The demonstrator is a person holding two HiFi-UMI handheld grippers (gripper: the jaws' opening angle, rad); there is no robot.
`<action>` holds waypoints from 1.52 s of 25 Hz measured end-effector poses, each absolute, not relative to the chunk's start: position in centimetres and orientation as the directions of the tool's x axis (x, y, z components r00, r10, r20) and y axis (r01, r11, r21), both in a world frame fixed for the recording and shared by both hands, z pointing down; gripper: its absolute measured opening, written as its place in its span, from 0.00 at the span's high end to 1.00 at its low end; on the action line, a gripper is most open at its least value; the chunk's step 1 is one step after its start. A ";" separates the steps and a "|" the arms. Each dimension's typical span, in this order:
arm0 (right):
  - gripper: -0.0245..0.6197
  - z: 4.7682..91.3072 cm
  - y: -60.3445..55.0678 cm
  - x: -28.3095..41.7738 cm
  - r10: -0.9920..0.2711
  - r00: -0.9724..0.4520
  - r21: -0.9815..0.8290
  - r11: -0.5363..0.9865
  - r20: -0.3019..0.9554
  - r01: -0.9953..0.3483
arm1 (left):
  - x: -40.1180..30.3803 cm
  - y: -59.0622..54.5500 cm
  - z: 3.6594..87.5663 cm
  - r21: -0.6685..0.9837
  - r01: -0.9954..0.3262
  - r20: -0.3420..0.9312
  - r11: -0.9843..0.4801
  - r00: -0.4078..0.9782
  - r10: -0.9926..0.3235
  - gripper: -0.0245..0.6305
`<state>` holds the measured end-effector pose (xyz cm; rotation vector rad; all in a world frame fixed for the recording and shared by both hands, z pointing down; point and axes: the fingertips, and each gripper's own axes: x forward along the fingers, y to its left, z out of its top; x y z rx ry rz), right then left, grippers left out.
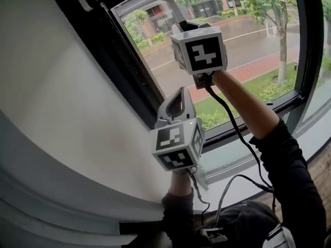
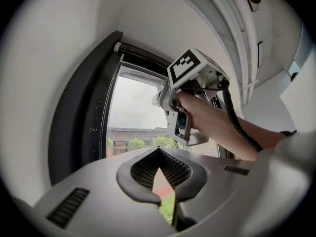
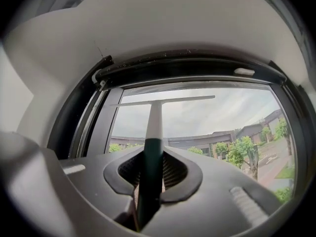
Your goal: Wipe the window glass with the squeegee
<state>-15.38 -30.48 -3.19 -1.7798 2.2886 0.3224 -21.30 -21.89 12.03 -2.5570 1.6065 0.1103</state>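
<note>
The squeegee (image 3: 154,130) has a dark green handle that turns white toward a thin blade (image 3: 163,101), which lies across the top of the window glass (image 3: 212,117). My right gripper (image 3: 148,199) is shut on the green handle. In the head view the right gripper (image 1: 189,29) is raised against the glass (image 1: 253,40), and its marker cube hides the squeegee. My left gripper (image 1: 176,105) hangs lower, just left of the pane, by the dark frame. In the left gripper view its jaws (image 2: 161,201) are shut with nothing between them.
A dark window frame (image 1: 129,61) borders the glass on the left, with a white wall (image 1: 62,102) beyond it. A grey sill (image 1: 232,156) runs below. A black cable (image 1: 232,123) hangs from the right gripper along the person's dark sleeve (image 1: 289,169).
</note>
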 end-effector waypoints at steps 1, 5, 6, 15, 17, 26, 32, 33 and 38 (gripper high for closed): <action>0.86 -3.5 -30.9 -15.4 -0.924 -0.241 0.025 0.245 -0.298 -0.969 | -21.1 -22.1 12.1 -0.066 -0.896 -0.121 -0.438 0.443 -0.888 0.96; 0.87 -3.9 -32.4 -15.7 -0.937 -0.231 0.006 0.238 -0.263 -0.971 | -21.0 -22.7 11.9 -0.069 -0.890 -0.129 -0.451 0.456 -0.880 0.96; 0.87 -4.0 -32.6 -15.8 -0.937 -0.230 0.013 0.235 -0.265 -0.972 | -21.1 -22.9 11.9 -0.066 -0.890 -0.131 -0.451 0.456 -0.880 0.96; 0.87 -3.3 -33.6 -16.7 -0.938 -0.228 0.041 0.225 -0.262 -0.973 | -21.3 -23.9 11.8 -0.052 -0.891 -0.147 -0.450 0.453 -0.879 0.96; 0.87 -2.9 -34.0 -16.8 -0.940 -0.228 0.045 0.224 -0.254 -0.974 | -21.4 -24.2 12.1 -0.047 -0.891 -0.143 -0.451 0.453 -0.880 0.96; 0.87 -2.0 -34.7 -17.2 -0.944 -0.225 0.055 0.218 -0.243 -0.974 | -22.2 -24.8 12.7 -0.049 -0.896 -0.125 -0.442 0.444 -0.887 0.96; 0.87 -1.6 -34.6 -17.3 -0.944 -0.236 0.055 0.229 -0.231 -0.972 | -22.3 -24.7 12.4 -0.057 -0.898 -0.129 -0.437 0.440 -0.889 0.96; 0.87 -1.3 -34.7 -17.3 -0.944 -0.239 0.056 0.232 -0.229 -0.971 | -22.3 -24.8 12.6 -0.058 -0.900 -0.128 -0.433 0.436 -0.891 0.96; 0.87 -0.3 -34.5 -17.1 -0.945 -0.247 0.051 0.242 -0.213 -0.969 | -22.2 -25.0 13.2 -0.057 -0.902 -0.117 -0.428 0.431 -0.895 0.96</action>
